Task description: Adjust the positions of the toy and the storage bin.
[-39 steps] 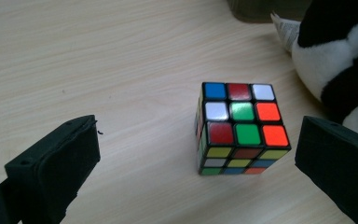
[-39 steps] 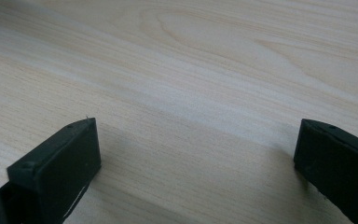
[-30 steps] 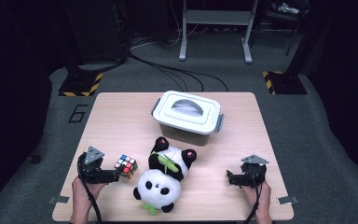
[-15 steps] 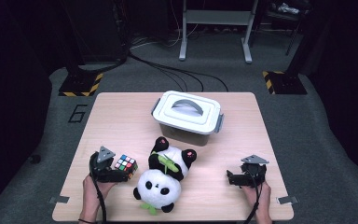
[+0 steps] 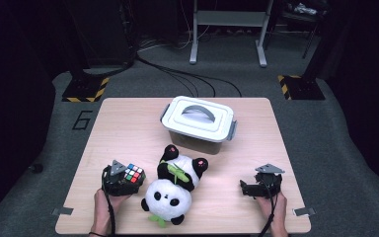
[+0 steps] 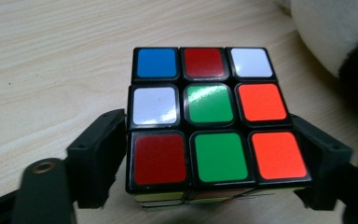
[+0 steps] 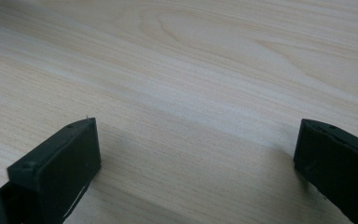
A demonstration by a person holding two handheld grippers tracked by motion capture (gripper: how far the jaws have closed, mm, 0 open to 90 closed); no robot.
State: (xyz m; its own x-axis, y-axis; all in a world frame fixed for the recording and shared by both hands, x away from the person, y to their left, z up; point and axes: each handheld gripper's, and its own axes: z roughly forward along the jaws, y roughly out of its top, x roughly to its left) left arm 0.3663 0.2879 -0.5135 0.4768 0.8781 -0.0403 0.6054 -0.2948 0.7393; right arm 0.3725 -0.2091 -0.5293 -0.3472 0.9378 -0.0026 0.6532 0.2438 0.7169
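Observation:
A Rubik's cube (image 5: 133,174) sits on the wooden table (image 5: 123,128) near its front left, just left of a plush panda (image 5: 175,190). My left gripper (image 5: 130,179) is lowered over the cube, and its jaws have just been closing with the cube between them. In the left gripper view the two black jaws press against the cube (image 6: 209,116) on its left and right sides, low on the near rows. My right gripper (image 5: 247,188) rests at the front right of the table. The right gripper (image 7: 196,149) stands open with bare wood between its jaws.
A white lidded box (image 5: 199,123) with a grey handle stands behind the panda, at the table's middle back. The panda lies on its back, its white body touching close to the cube's right side (image 6: 335,42). Cables and stands cover the dark floor beyond.
My left gripper has moved right and down onto the Rubik's cube, and its jaws have closed in on the cube's sides. The right gripper has stayed where it was.

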